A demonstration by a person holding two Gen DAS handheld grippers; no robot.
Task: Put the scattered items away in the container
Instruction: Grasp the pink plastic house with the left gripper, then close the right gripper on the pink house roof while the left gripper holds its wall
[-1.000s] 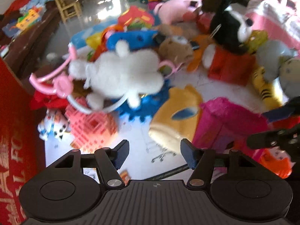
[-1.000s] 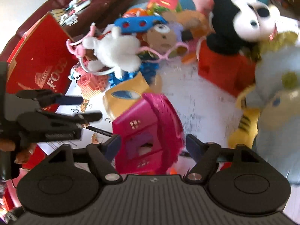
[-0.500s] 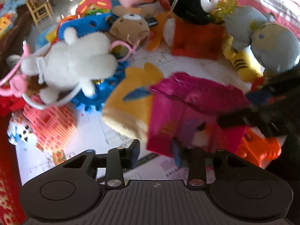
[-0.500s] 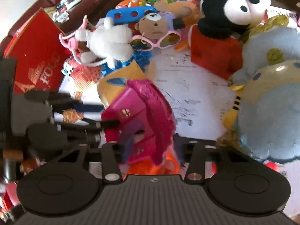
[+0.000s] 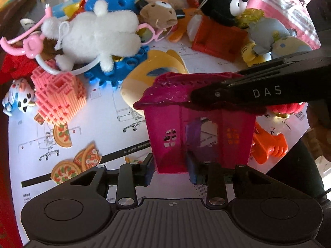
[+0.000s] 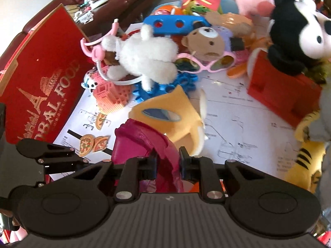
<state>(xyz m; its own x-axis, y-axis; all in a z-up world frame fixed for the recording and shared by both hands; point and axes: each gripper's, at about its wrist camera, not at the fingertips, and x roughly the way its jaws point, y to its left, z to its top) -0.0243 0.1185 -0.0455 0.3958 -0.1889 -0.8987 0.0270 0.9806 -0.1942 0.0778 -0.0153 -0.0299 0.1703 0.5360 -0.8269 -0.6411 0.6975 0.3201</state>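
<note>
A magenta plastic toy house (image 5: 198, 132) stands on the white instruction sheet (image 5: 103, 111). My left gripper (image 5: 170, 172) straddles the bottom of its front wall, pads against both sides, and its jaws are opening slightly. My right gripper (image 6: 168, 164) is closing on the house's curved roof (image 6: 149, 138), which sits pinched between its pads. In the left wrist view the right gripper's black fingers (image 5: 238, 91) reach in from the right onto the roof. The red container box (image 6: 41, 78) stands at the left of the right wrist view.
Toys crowd the far side: a white plush (image 5: 97, 33), a pink brick block (image 5: 58, 97), a blue gear (image 5: 120, 70), a yellow plush (image 5: 153, 72), a red block (image 5: 217, 39) and a black mouse plush (image 5: 221, 2). Pizza cutouts (image 5: 66, 171) and an orange toy (image 5: 269, 144) lie near.
Both grippers have come in on the magenta house and narrowed their jaws around it, the left sinking to its base, the right sliding onto its roof.
</note>
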